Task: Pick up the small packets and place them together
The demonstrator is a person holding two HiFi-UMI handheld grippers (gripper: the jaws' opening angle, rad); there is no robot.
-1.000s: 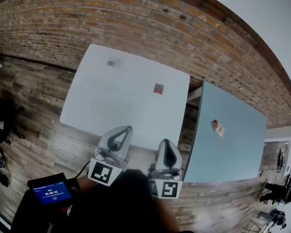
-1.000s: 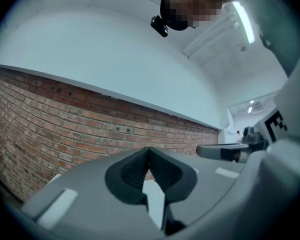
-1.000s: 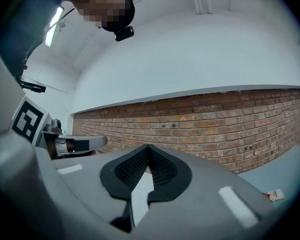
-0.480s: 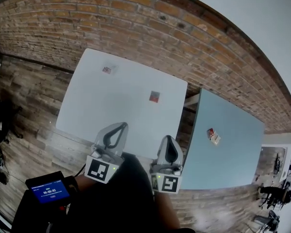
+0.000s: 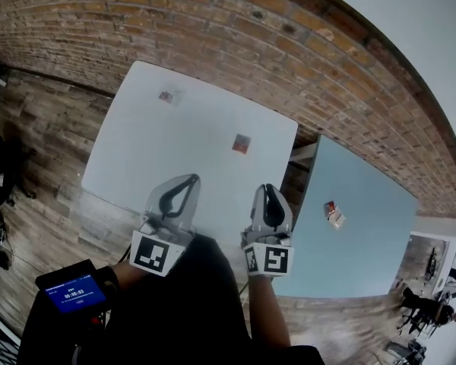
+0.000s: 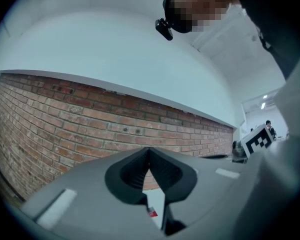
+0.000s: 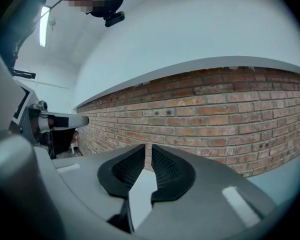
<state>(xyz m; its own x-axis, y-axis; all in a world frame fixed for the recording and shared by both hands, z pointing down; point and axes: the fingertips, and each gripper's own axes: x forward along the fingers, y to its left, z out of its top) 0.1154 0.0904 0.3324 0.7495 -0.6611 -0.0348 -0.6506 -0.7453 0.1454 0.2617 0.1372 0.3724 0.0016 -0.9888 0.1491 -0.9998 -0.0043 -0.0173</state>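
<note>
A small red square packet [image 5: 242, 144] and a paler packet [image 5: 167, 96] are seen well apart on the white table [image 5: 152, 158]. A red-and-white packet pair [image 5: 334, 214] lies on the grey-blue table [image 5: 365, 238]. The left gripper [image 5: 191, 179] is closed and empty. The right gripper [image 5: 267, 190] has jaws that have just been opening, with nothing between them.

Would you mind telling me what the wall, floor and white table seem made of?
The reddish wall looks like rough brick, with mortar lines. The grey-brown floor looks like wood planks, grain showing. The white square table has a smooth matt top, possibly laminate.

Bright, even light — strong fisheye warping, dark corners.
</note>
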